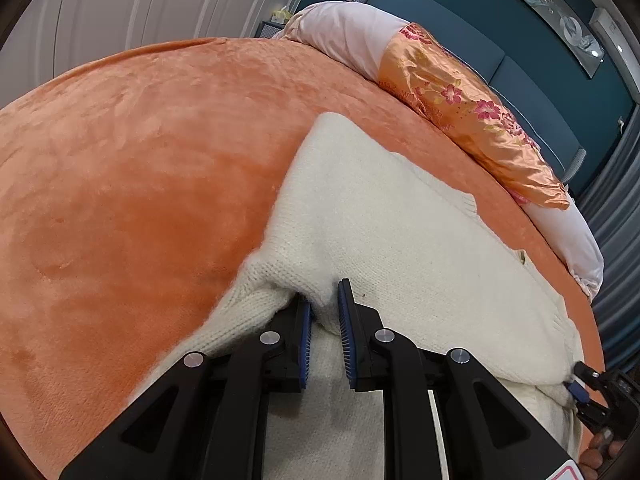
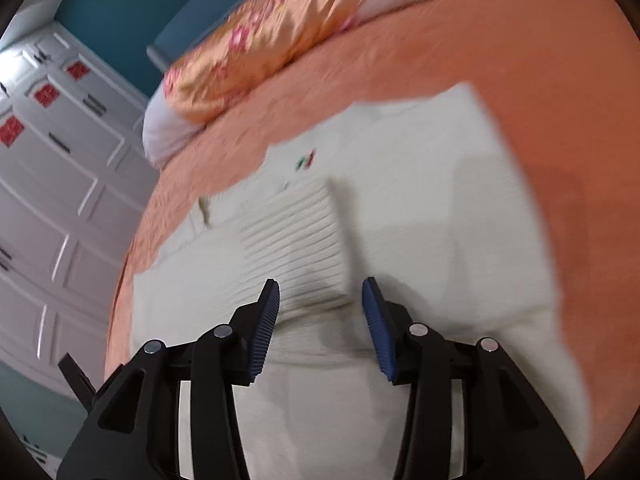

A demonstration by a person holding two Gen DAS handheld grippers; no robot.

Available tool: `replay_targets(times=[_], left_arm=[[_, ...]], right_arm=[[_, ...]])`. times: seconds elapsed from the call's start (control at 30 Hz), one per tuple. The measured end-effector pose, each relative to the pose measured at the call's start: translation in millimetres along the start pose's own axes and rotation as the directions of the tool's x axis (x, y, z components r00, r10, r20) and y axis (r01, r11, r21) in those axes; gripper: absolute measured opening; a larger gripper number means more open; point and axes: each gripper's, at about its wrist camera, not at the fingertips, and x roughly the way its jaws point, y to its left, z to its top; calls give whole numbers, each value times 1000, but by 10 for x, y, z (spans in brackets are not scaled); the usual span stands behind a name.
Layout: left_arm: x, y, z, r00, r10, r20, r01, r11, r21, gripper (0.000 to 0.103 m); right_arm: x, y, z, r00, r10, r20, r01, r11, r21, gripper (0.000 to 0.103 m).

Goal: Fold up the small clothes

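Lying across an orange plush bedspread (image 1: 132, 168) is a cream knitted sweater (image 1: 400, 232), spread mostly flat w/ one layer folded over itself. Left-wrist view: bedspread fills the frame's left half; a long bolster w/ an orange floral satin cover over white ends (image 1: 460, 92) runs along the bed's far edge, against a teal padded headboard (image 1: 472, 36); white panelled doors (image 1: 152, 0) at top left. Right-wrist view (motion-blurred) alone shows the ribbed sleeve cuff (image 2: 296, 236) laid on the sweater's body, a small red-and-green motif (image 2: 306, 160) on the knit, and white cabinets w/ red square decals (image 2: 48, 96) at left. Only the left view shows the other tool at work: right gripper (image 1: 576, 390) at the sweater's lower right edge, its blue pad touching the knit, w/ part of a hand (image 1: 600, 452) below.

Jaws: left gripper (image 1: 325, 308) stands narrow, clamped on a bunched ridge of knit pinched up betw. its blue ribbed pads (image 1: 306, 320). Right gripper (image 2: 320, 300), per its own view, stands about half apart, pads clear of the fabric; the cuff's near end lies betw. and beneath the fingertips, not pressed.

Orientation: in the left view the sweater's long axis runs from lower right up to a squared corner pointing toward the bolster; folded edge approx. parallel to that axis.
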Motion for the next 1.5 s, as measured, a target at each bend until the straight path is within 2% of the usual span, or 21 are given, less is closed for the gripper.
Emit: replay_targets(times=[0.07, 0.1, 0.2, 0.27, 0.3, 0.47, 0.57, 0.63, 0.73, 0.83, 0.9, 1.0, 1.13, 1.2, 1.23, 1.27, 1.3, 1.37, 1.4, 1.47, 1.5], left_arm=[[-2, -17, 4, 1000, 10, 0, -10, 1000, 8, 16], [-3, -21, 7, 1000, 13, 0, -13, 1000, 10, 16], [2, -27, 0, 1000, 15, 2, -15, 1000, 14, 17], [6, -49, -12, 1000, 16, 3, -16, 1000, 27, 19], [9, -68, -18, 1000, 24, 4, -24, 999, 37, 19], [12, -86, -23, 1000, 31, 3, -31, 998, 46, 20], [11, -86, -22, 1000, 31, 4, -31, 998, 46, 20], [11, -90, -22, 1000, 30, 5, -31, 998, 46, 20], [10, -93, -21, 999, 36, 5, -36, 998, 51, 20], [11, -95, -24, 999, 34, 4, -34, 998, 49, 20], [12, -95, -23, 999, 35, 5, -35, 998, 51, 20], [21, -90, -22, 999, 37, 7, -37, 998, 60, 20], [18, -71, -17, 1000, 24, 5, -24, 999, 49, 21], [-2, -43, 0, 1000, 13, 0, -13, 999, 39, 21], [-31, -30, 0, 1000, 11, -5, -11, 999, 38, 22], [-84, -22, -11, 1000, 15, -10, -15, 999, 43, 22], [-152, -21, -39, 1000, 19, -15, -18, 999, 47, 22], [-322, 22, -110, 999, 26, -40, -24, 998, 56, 20], [-490, 90, -182, 998, 12, -56, -9, 998, 57, 23], [-833, 279, -333, 996, -33, -85, 37, 999, 38, 42], [-986, 356, -413, 995, -39, -89, 42, 999, 35, 53]], right_arm=[[-10, 117, 82, 999, -44, 24, 45, 998, -51, 20], [-117, 143, 111, 998, -24, 59, 27, 998, -52, 8], [-462, 102, 119, 986, 6, 169, 4, 998, -61, 8], [-328, -29, 39, 988, -59, 141, 69, 995, -69, 7], [-118, -115, -19, 991, -105, 81, 111, 991, -72, 7], [-140, -193, -3, 993, -92, 75, 94, 996, -14, 10], [-402, -81, -49, 970, -173, 172, 176, 984, -6, 13], [-499, 47, -110, 968, -129, 217, 137, 990, -24, 13], [-354, 409, -188, 986, -65, 157, 93, 980, -175, 13], [-60, 750, -326, 993, -80, 84, 104, 935, -339, 13], [151, 695, -389, 989, -136, 65, 151, 918, -367, 8], [146, 436, -360, 992, -93, 84, 114, 949, -295, 0], [-122, 127, -414, 985, -125, 120, 146, 971, -190, 0], [-229, -29, -473, 974, -189, 123, 207, 966, -153, 0], [-329, -107, -537, 976, -180, 123, 196, 971, -136, 0], [-427, -204, -595, 961, -254, 111, 265, 959, -96, 0], [-567, -276, -675, 955, -272, 118, 282, 957, -74, 0], [-877, -374, -888, 954, -275, 119, 283, 957, -60, 3], [-1060, -417, -1042, 954, -278, 114, 287, 956, -67, 9], [-1422, -493, -1396, 958, -271, 97, 278, 958, -71, 20], [-1607, -542, -1591, 961, -262, 86, 268, 961, -65, 32]])
